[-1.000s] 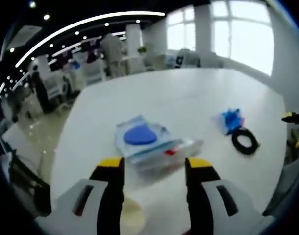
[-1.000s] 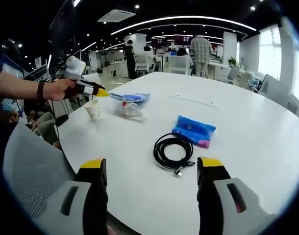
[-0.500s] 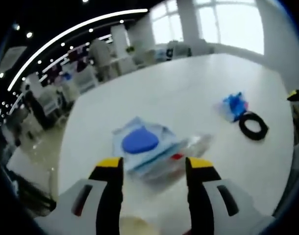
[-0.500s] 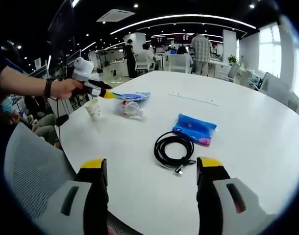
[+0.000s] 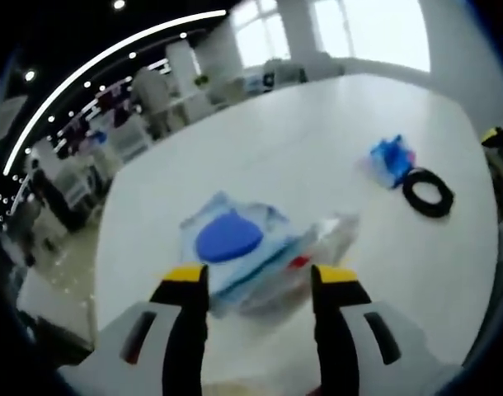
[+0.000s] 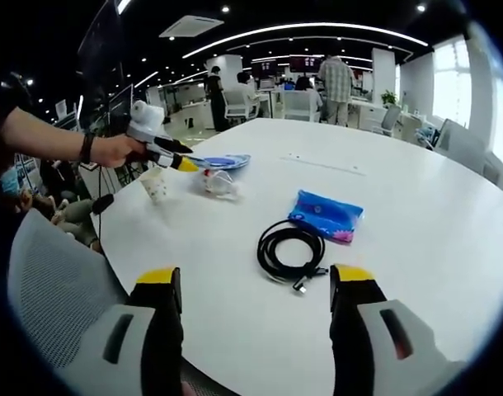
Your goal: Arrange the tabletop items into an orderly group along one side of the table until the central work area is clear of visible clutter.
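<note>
Left hand-held gripper (image 5: 256, 285) is spread wide and empty, right up at the clear packet with the blue disc (image 5: 229, 239). Right hand-held gripper (image 6: 253, 285) is wide apart too, empty, with black cable (image 6: 291, 252) and blue pack (image 6: 326, 215) mid-table (image 6: 416, 206).

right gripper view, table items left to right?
paper cup → clear plastic bag → black cable coil → blue tissue pack

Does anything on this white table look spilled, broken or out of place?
Nothing looks spilled or broken. The coiled black cable, blue tissue pack, clear plastic packet with a blue disc and paper cup lie scattered, not grouped.
</note>
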A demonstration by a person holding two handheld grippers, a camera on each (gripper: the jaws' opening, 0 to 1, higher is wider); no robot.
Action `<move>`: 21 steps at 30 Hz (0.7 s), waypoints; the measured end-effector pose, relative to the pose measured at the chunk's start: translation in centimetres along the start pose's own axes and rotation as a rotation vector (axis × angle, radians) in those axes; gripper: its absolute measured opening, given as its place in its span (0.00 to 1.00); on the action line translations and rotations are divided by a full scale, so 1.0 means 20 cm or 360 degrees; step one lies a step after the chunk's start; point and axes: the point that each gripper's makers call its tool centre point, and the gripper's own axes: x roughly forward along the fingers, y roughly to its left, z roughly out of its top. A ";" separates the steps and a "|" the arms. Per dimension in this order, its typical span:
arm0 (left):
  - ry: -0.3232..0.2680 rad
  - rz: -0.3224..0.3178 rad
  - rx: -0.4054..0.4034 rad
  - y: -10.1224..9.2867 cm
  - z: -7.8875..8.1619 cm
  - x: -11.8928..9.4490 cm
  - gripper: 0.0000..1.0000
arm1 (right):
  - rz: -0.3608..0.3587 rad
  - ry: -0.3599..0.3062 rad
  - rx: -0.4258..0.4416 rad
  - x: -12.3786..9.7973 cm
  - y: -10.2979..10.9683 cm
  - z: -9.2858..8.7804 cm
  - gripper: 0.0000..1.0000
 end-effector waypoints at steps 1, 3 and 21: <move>0.0004 0.0002 0.0006 0.00 0.00 0.01 0.46 | -0.0001 0.0002 -0.0001 0.00 0.00 0.00 0.73; 0.0013 0.0002 0.0015 0.01 -0.01 0.02 0.44 | -0.0004 0.0002 0.0002 0.00 0.00 0.00 0.72; -0.0035 -0.0019 -0.0085 0.03 -0.02 0.01 0.04 | -0.0022 -0.0001 0.0022 -0.01 -0.01 0.00 0.69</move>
